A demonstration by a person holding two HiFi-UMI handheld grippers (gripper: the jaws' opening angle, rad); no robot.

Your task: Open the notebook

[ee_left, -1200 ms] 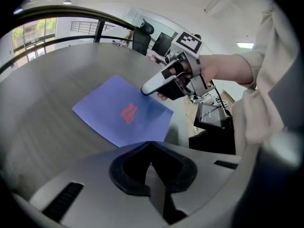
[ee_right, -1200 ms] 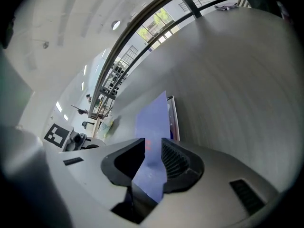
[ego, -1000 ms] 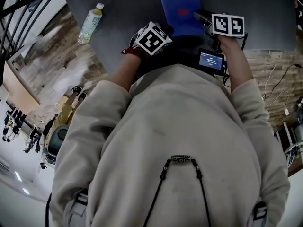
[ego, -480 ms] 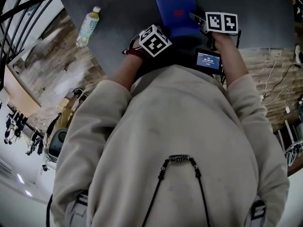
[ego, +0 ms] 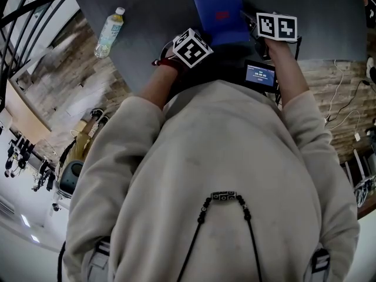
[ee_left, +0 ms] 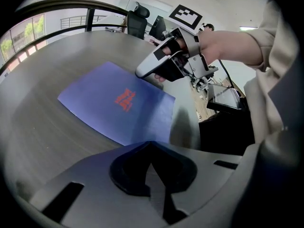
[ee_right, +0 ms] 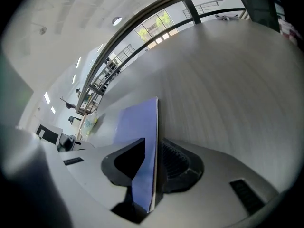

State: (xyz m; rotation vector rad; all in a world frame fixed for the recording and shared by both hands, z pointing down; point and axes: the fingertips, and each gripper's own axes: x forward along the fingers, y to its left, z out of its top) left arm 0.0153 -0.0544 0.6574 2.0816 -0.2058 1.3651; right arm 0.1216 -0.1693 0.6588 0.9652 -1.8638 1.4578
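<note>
A blue notebook with a red mark on its cover lies flat and closed on the grey table. My right gripper is at its right edge. In the right gripper view that edge stands between the two pads, which are shut on it. The left gripper view shows the right gripper at the notebook's far right corner. My left gripper is just short of the notebook's near edge. Its jaws meet at a point, holding nothing.
A plastic bottle lies on the table's left part, well away from the notebook. A small device with a lit screen hangs at the table's near edge by my right wrist. Cables lie on the wooden floor at the right.
Over the second both grippers shifted slightly left in the head view, the right one staying at the notebook's right edge. The notebook has not moved.
</note>
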